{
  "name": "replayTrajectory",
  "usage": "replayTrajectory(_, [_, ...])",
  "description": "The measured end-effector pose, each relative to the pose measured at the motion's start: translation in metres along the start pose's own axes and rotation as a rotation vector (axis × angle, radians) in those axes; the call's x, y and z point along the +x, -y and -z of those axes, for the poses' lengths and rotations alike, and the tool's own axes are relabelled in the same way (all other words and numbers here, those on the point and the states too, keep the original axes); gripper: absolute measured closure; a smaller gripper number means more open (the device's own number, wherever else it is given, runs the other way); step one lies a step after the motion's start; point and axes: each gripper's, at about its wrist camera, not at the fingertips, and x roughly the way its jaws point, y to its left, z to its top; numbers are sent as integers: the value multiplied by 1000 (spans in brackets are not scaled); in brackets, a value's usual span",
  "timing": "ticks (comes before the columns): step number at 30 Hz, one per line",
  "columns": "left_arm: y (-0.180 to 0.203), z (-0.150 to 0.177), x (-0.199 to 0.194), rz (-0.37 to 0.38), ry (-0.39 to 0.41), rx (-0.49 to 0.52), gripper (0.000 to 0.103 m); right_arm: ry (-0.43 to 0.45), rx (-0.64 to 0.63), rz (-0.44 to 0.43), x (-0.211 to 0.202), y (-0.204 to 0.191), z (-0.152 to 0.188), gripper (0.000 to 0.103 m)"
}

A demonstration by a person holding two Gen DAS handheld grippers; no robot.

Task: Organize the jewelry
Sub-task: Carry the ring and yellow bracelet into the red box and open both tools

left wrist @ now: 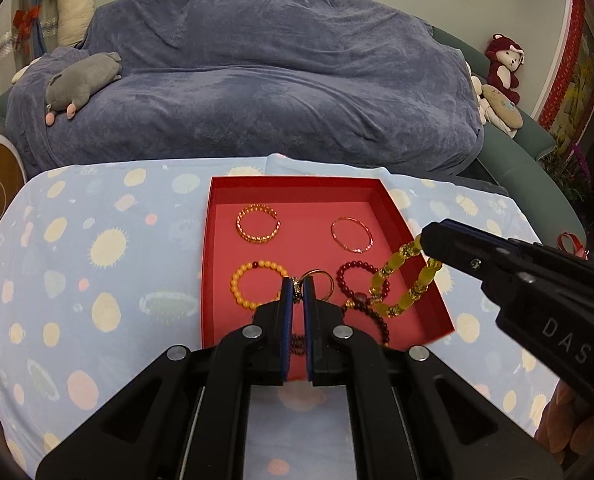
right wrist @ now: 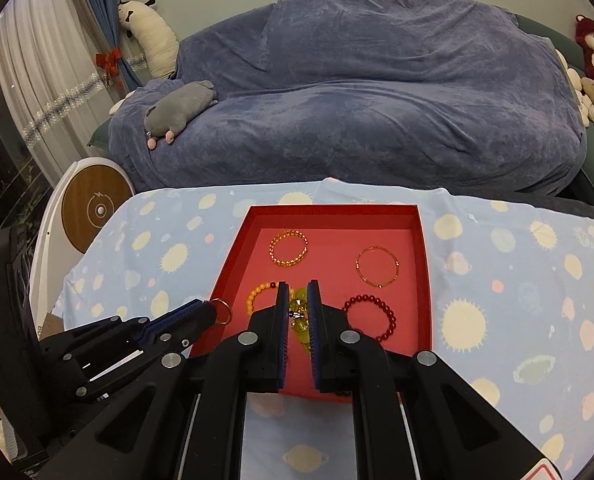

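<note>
Your right gripper (right wrist: 297, 312) is clamped on the limp, light yellow bead bracelet (left wrist: 405, 280) dangling over the red tray (left wrist: 433, 292), and your left gripper (left wrist: 297, 288) pinches the stiff, slippery gold ring (right wrist: 220, 311) by its rim.

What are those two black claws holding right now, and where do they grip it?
The left gripper pinches a thin gold ring bangle by its decorated rim section. The right gripper clamps the yellow bead bracelet on a few beads at its top, so the loop dangles over the red tray.
</note>
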Motion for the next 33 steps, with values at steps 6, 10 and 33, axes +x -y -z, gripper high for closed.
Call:
replayTrajectory(6, [-10,-27,47,-10,-27,-6,98,-42,24,-26,51,8,-22,94])
replayTrajectory(10, [-19,-35,74,-8,-55,-26,98,-75,55,-39,82,15,-29,94])
replayTrajectory(33, [-22,-23,94,-79,-82,-15,71,-102,114,36,94,44,-9,75])
